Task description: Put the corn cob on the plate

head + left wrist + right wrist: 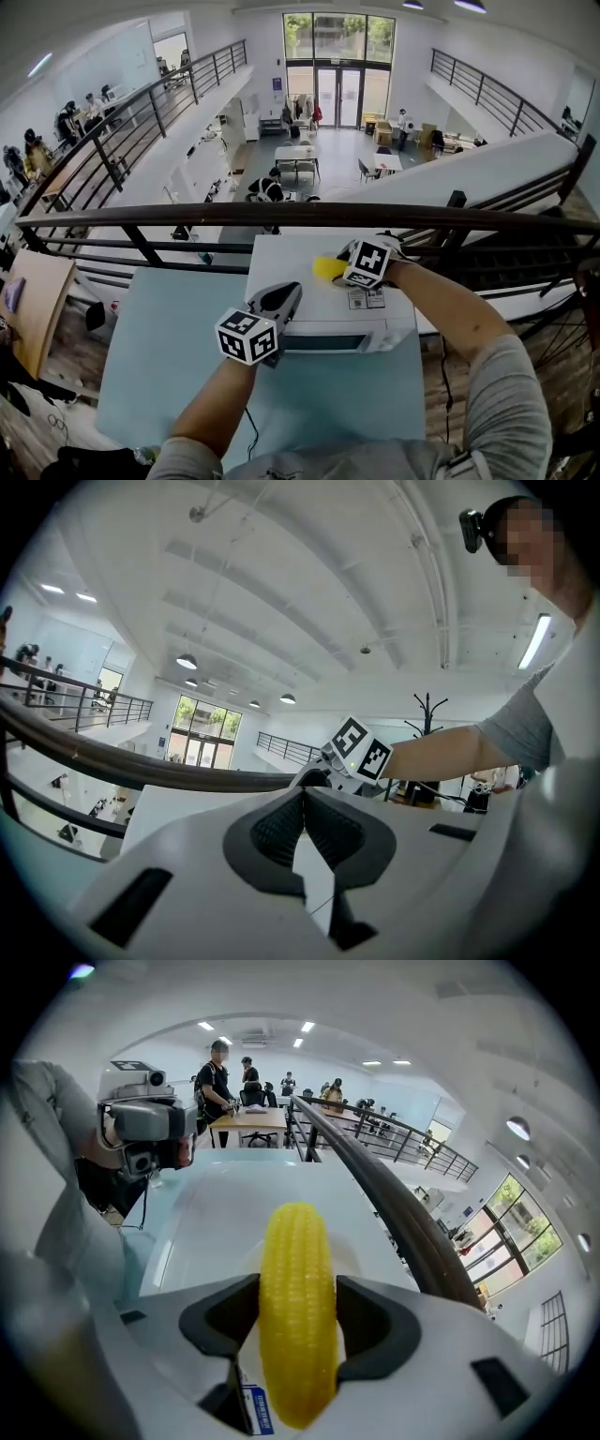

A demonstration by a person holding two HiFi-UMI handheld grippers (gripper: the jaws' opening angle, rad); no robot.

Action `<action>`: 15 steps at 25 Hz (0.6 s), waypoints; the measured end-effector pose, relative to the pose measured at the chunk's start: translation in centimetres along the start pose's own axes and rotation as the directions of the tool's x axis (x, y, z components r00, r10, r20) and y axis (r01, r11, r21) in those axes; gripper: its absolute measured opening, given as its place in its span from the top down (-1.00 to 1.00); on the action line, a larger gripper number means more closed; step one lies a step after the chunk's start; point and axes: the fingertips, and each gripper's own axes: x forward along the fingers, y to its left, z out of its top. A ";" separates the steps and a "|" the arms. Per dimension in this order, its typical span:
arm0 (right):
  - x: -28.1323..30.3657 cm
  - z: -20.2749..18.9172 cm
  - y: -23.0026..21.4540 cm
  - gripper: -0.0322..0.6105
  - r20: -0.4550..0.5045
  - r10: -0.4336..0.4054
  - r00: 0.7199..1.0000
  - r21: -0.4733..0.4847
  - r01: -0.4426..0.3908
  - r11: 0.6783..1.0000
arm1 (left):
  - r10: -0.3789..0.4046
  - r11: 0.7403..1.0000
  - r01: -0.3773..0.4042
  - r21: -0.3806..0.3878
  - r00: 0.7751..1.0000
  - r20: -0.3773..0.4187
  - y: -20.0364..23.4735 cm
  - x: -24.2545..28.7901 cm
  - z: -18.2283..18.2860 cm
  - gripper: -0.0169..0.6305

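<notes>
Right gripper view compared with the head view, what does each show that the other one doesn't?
Only the right gripper view shows the right gripper clamped on both sides of the corn cob. Only the head view shows that gripper's marker cube, the forearm behind it, and the hall floor below. Both show the yellow corn cob, the dark railing and the pale blue table.

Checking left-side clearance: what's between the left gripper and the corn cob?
Only bare white surface, per the head view. The left gripper sits apart from the corn cob, clamped by the right gripper.
</notes>
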 end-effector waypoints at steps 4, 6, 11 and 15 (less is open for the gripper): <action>-0.1 0.2 -0.3 0.07 0.021 -0.013 1.000 0.017 0.013 1.000 | -0.001 1.000 0.001 -0.007 1.000 -0.002 -0.1 0.1 -0.1 0.89; 0.0 0.3 -0.4 0.06 0.029 -0.020 0.999 0.024 0.019 1.000 | -0.005 1.000 0.005 -0.008 1.000 -0.002 -0.2 0.2 -0.2 0.89; 0.3 0.2 -0.4 0.06 0.037 -0.032 0.999 0.027 0.031 0.999 | -0.008 1.000 0.008 -0.009 1.000 -0.007 -0.3 0.2 -0.5 0.89; 0.4 0.2 -0.3 0.06 0.039 -0.024 0.999 0.029 0.023 0.999 | -0.008 1.000 0.008 -0.010 1.000 -0.005 -0.3 0.2 -0.4 0.89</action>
